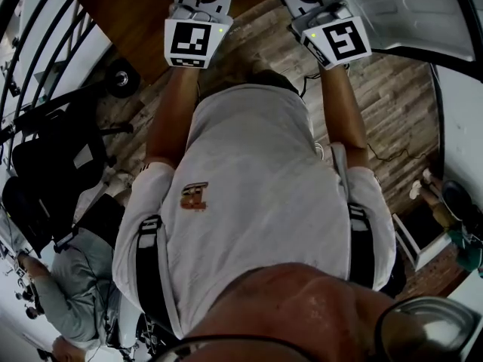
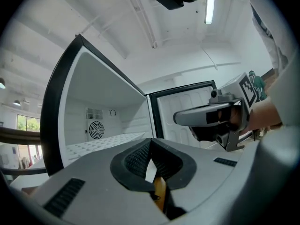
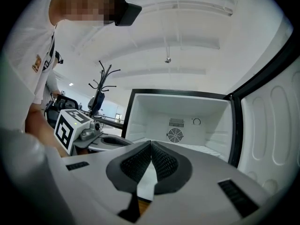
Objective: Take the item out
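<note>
Jaws of left hand-held gripper [image 2: 151,146] and right hand-held gripper [image 3: 151,146] are clenched empty before the fridge [image 3: 152,111].

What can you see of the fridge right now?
The fridge stands open: a white plastic-looking cavity in a black frame, door swung right with a moulded white liner. On the back wall, a round fan grille under a slotted vent. No item shows inside; its lower front is hidden. Nothing visibly touches it.
</note>
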A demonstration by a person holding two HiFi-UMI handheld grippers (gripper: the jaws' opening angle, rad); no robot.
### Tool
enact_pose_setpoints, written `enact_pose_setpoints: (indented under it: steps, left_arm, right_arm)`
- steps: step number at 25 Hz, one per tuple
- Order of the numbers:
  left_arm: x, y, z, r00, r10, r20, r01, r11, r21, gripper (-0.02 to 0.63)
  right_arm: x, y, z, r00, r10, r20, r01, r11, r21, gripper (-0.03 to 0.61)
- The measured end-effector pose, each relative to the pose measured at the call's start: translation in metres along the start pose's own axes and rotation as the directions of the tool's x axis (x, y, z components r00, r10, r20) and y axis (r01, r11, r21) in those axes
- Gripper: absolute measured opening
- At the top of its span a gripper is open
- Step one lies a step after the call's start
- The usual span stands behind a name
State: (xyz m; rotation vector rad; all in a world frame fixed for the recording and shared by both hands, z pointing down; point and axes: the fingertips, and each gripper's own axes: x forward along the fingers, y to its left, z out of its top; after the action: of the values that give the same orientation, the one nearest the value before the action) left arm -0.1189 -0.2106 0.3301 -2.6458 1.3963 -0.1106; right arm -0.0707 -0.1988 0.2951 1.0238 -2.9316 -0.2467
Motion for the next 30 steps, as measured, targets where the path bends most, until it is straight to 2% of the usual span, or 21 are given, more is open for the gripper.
enact_pose_setpoints:
  steps: [9, 16, 30]
  left_arm:
    - [0.028, -0.001, -0.031, 0.996, 0.047, -0.081, -0.042, 0.997, 0.066, 0.018]
    - [0.050, -0.003, -0.056, 0.987, 0.066, -0.146, -0.045, 0.989, 0.139, 0.018]
    - [0.089, -0.011, -0.105, 0.946, 0.108, -0.305, -0.003, 0.945, 0.328, 0.018]
  right_arm:
    - [0.005, -0.024, -0.026, 0.998, 0.024, -0.063, -0.025, 1.000, -0.009, 0.034]
    - [0.011, -0.038, -0.046, 0.996, 0.027, -0.089, -0.029, 1.000, -0.011, 0.034]
    - [0.013, -0.073, -0.072, 0.992, 0.047, -0.117, -0.048, 0.999, -0.012, 0.034]
